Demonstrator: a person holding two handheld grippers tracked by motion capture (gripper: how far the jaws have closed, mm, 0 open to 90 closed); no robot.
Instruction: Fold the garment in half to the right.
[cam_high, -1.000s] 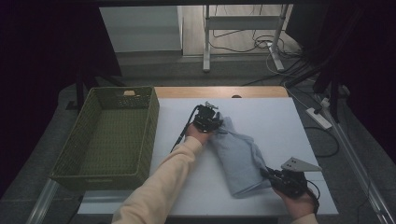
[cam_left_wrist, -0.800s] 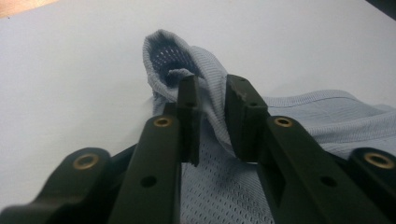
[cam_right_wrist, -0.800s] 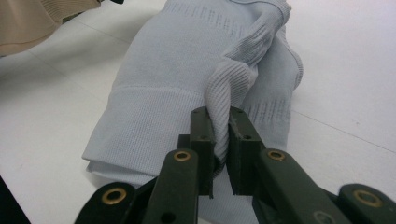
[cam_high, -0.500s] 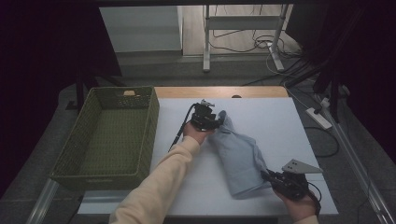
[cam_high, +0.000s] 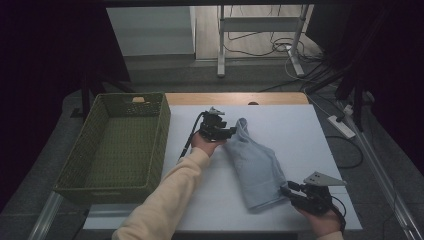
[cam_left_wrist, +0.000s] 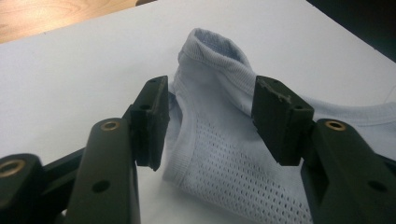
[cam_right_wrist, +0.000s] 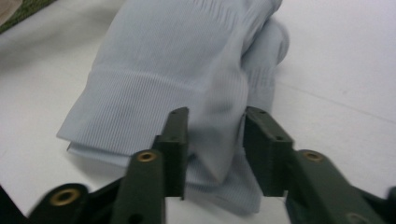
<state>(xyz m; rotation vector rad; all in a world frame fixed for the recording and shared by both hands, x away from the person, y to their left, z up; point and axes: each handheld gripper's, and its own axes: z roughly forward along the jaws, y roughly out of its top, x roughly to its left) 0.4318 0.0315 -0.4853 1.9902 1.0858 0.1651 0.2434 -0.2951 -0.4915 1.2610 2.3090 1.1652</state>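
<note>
A light blue folded garment (cam_high: 252, 165) lies slantwise on the white table (cam_high: 290, 130). My left gripper (cam_high: 231, 131) is at its far upper end. In the left gripper view its jaws stand apart around the ribbed hem (cam_left_wrist: 219, 121) without pressing it; they have just been opening. My right gripper (cam_high: 286, 191) is at the garment's near right end. In the right gripper view a raised fold of the cloth (cam_right_wrist: 215, 116) sits loosely between the jaws, which have just been opening too.
A green woven basket (cam_high: 161, 135) stands at the table's left edge with nothing in it. A wooden strip (cam_high: 235, 98) runs along the table's far edge. Cables and a metal stand (cam_high: 260, 22) are on the floor beyond.
Both grippers have opened their jaws and let go of the garment's ends, which now rest on the table. Neither hand has shifted noticeably.
</note>
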